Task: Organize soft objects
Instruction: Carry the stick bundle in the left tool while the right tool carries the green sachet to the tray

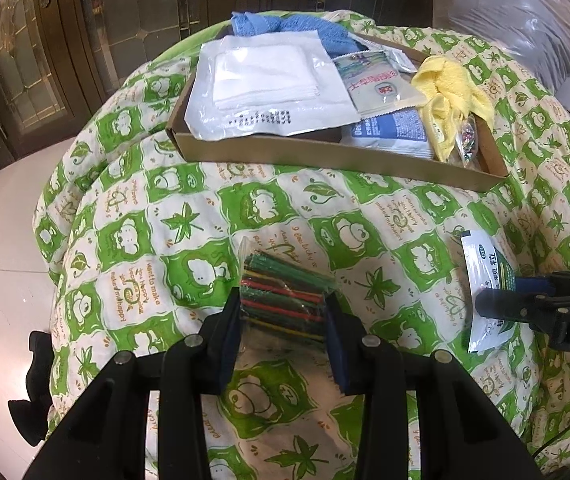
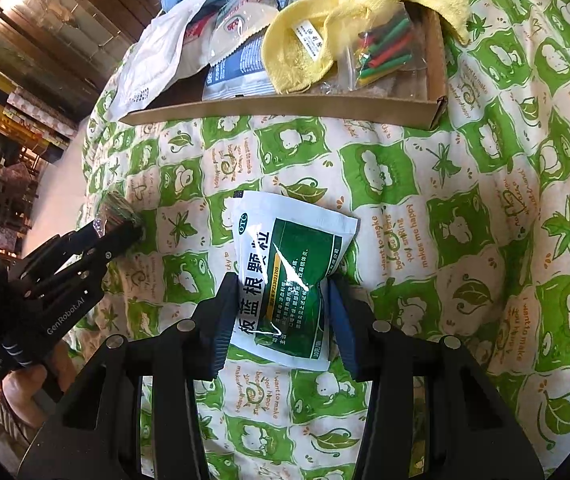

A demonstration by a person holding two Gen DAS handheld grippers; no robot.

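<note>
1. The left gripper [image 1: 283, 312] is seen clamped on a small clear bag of coloured sticks [image 1: 285, 300]; the bag is pinched between both pads above the quilt [image 1: 245, 208], its sticks running across the jaws, from 9 to 3 o'clock.
2. The right gripper [image 2: 283, 312] is seen clamped on a green-and-white sachet [image 2: 289, 276], which is creased and waisted where the pads press; its long axis runs from 12 to 6 o'clock, along the fingers.
3. The cardboard tray [image 2: 285, 108] lies at 12 o'clock from both grippers, well apart from them across the quilt. From the right wrist view, the right gripper is judged nearer to it, so the sachet would probably be carried straight ahead over the near wall.
4. The tray is already crowded with a yellow towel [image 2: 325, 20], a blue cloth [image 1: 257, 24], flat plastic packets and another bag of sticks.
5. The quilt is soft and puckered, printed in green and white; the sachet is glossy and crinkled.
</note>
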